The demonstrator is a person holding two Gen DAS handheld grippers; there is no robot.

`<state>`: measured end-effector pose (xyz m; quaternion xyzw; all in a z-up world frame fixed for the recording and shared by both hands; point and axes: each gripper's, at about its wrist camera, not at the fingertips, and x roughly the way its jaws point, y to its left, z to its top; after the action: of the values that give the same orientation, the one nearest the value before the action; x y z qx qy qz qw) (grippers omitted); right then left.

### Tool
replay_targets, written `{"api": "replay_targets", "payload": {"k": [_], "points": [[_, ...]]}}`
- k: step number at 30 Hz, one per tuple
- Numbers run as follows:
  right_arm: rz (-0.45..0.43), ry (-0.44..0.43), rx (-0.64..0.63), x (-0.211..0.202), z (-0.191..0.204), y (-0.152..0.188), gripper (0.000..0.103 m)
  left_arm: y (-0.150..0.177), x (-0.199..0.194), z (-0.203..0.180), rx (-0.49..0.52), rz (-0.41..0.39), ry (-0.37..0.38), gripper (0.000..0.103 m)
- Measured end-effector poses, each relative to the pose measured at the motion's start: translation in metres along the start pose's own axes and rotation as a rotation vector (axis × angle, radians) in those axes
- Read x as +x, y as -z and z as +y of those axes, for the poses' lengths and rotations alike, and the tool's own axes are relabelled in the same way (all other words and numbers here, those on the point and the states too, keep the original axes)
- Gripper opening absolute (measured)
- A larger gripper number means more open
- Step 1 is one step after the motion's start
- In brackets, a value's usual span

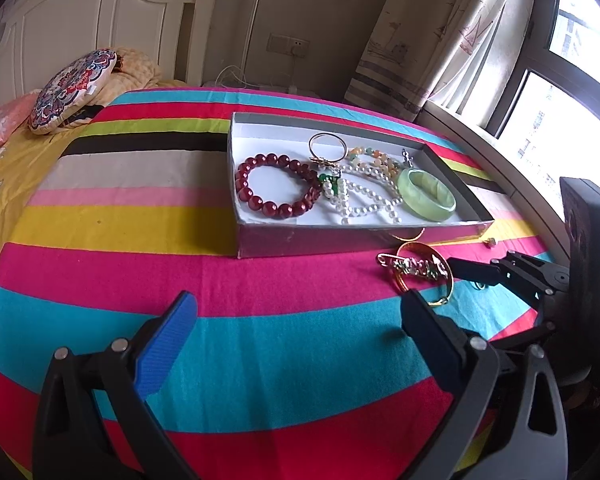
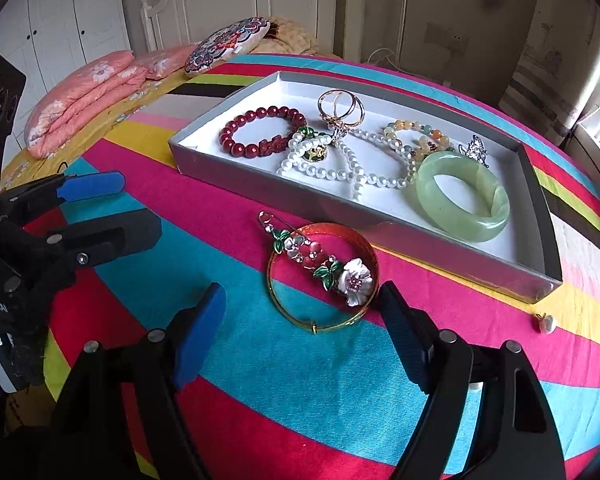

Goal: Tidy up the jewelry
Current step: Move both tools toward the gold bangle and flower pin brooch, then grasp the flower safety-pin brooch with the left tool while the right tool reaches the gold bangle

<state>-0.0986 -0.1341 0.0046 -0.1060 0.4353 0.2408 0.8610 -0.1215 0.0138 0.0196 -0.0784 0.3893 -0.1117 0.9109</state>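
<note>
**Both claws wide apart over striped bedspread; most jewelry boxed, three pieces outside**

Left claw [image 1: 296,328]: spread wide, holding nothing, hovering above turquoise and pink stripes of the bedspread [image 1: 140,220]. Right claw [image 2: 302,320]: likewise spread wide, nothing held, aimed at the gold bangle [image 2: 324,276] lying on the cloth just in front of its tips.

Shallow grey box [image 1: 256,246] with white floor, resting on the bed. Inside: red bead bracelet [image 1: 276,184] at the left end; gold rings [image 1: 327,145] toward the back; pearl strand [image 1: 364,196] tangled across the middle with a green-and-gold pendant [image 2: 315,152]; pastel bead bracelet [image 2: 420,136] behind; jade bangle [image 1: 427,196] at the right end.

Outside the box, near its front wall: gold bangle with flower brooch [image 2: 320,260] lying across it, touching.

Right wrist view only: brooch detail readable — white blossom, pink blooms, green leaves, safety-pin end; silver butterfly pin [image 2: 476,150] in the box behind the jade bangle; small pearl earring [image 2: 547,323] on the cloth, apart from the box's near corner; folded pink quilt [image 2: 84,104] on the bed.

Left wrist view only: window [image 1: 572,80] and curtain [image 1: 440,32] at right; brooch seen edge-on, detail lost; right claw entering from the right beside the bangle.

Both views: patterned round cushion [image 1: 72,92] at the head of the bed.
</note>
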Motion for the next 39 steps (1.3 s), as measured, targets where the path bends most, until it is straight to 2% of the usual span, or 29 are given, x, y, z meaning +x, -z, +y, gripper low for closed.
{"api": "replay_targets", "payload": {"k": [7, 10, 11, 16, 17, 18, 19, 20, 23, 25, 27, 29, 30, 32, 39], "points": [[-0.001, 0.007, -0.022, 0.0, 0.001, 0.001, 0.071, 0.0, -0.001, -0.001, 0.001, -0.003, 0.001, 0.101], [-0.012, 0.014, -0.026, 0.0, 0.001, 0.0, 0.06, 0.0, 0.0, -0.002, 0.0, -0.001, 0.003, 0.101], [-0.018, 0.016, -0.024, -0.001, 0.0, 0.0, 0.053, 0.0, 0.0, -0.002, 0.0, -0.001, 0.003, 0.101], [-0.024, -0.004, -0.026, -0.004, -0.005, 0.002, 0.051, 0.001, 0.001, -0.002, 0.001, 0.004, 0.006, 0.101], [-0.028, -0.021, -0.023, -0.006, -0.006, 0.004, 0.047, 0.001, 0.001, -0.002, 0.002, 0.008, 0.008, 0.101], [-0.037, -0.046, -0.017, -0.01, -0.007, 0.005, 0.034, 0.0, 0.002, -0.002, 0.003, 0.016, 0.01, 0.101], [-0.041, -0.066, -0.011, -0.014, -0.009, 0.007, 0.031, 0.0, 0.002, -0.003, 0.007, 0.02, 0.014, 0.101], [-0.04, -0.088, -0.009, -0.018, -0.011, 0.008, 0.022, 0.0, 0.0, -0.006, 0.025, 0.018, 0.025, 0.101], [-0.013, -0.097, -0.033, -0.023, -0.011, 0.016, 0.022, 0.002, -0.003, -0.024, 0.115, 0.032, 0.065, 0.1], [-0.02, -0.136, -0.005, -0.031, -0.018, 0.021, 0.022, 0.003, -0.001, -0.032, 0.117, 0.054, 0.111, 0.1], [-0.036, -0.179, 0.043, -0.04, -0.027, 0.029, 0.022, 0.004, 0.002, -0.038, 0.114, 0.068, 0.157, 0.092], [-0.044, -0.169, 0.075, -0.047, -0.035, 0.037, 0.022, 0.002, 0.01, -0.047, 0.145, 0.094, 0.136, 0.078], [-0.048, -0.163, 0.083, -0.05, -0.039, 0.04, 0.022, 0.0, 0.015, -0.05, 0.162, 0.109, 0.119, 0.075], [-0.059, -0.154, 0.094, -0.056, -0.043, 0.048, 0.022, -0.002, 0.027, -0.053, 0.178, 0.141, 0.121, 0.062], [-0.061, -0.137, 0.106, -0.056, -0.047, 0.065, 0.023, -0.018, 0.046, -0.046, 0.059, 0.158, 0.168, 0.062]]}}
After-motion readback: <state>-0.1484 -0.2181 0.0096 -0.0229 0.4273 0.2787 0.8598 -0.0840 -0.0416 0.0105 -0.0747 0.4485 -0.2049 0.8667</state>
